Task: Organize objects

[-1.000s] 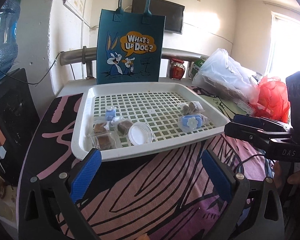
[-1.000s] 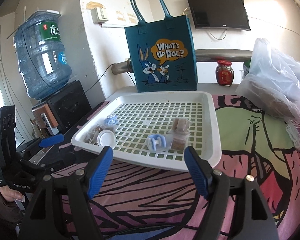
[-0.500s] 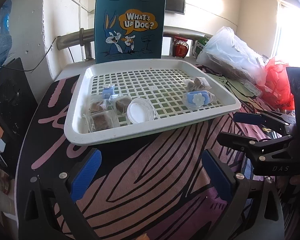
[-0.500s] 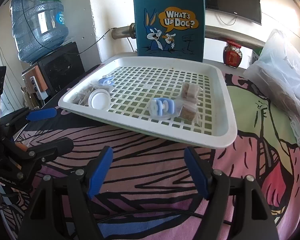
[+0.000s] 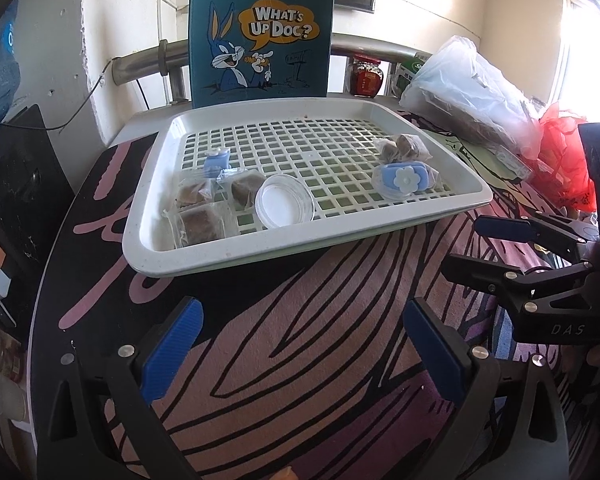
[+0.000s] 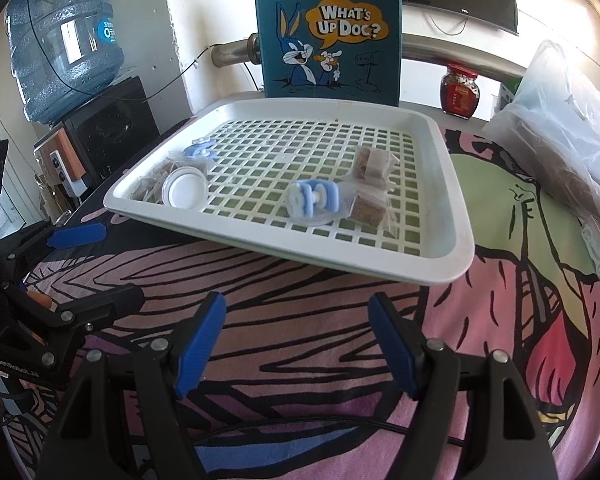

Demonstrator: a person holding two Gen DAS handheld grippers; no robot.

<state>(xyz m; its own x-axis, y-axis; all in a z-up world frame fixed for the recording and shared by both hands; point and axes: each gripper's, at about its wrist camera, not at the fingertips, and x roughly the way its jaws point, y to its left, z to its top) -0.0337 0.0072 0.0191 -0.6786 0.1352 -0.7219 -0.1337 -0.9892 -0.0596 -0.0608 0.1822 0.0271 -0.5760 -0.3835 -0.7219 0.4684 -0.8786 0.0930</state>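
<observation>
on the patterned cloth sits a white tray before a blue bag. along the tray's left edge lie wrapped snacks, a clear lid and a small blue piece; near its right edge, a blue flower case and what look like more snacks. left gripper and right gripper hover short of the tray, jaws wide, empty.

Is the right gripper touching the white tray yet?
Apart. The right wrist view shows bare tablecloth between the right gripper and the tray.
</observation>
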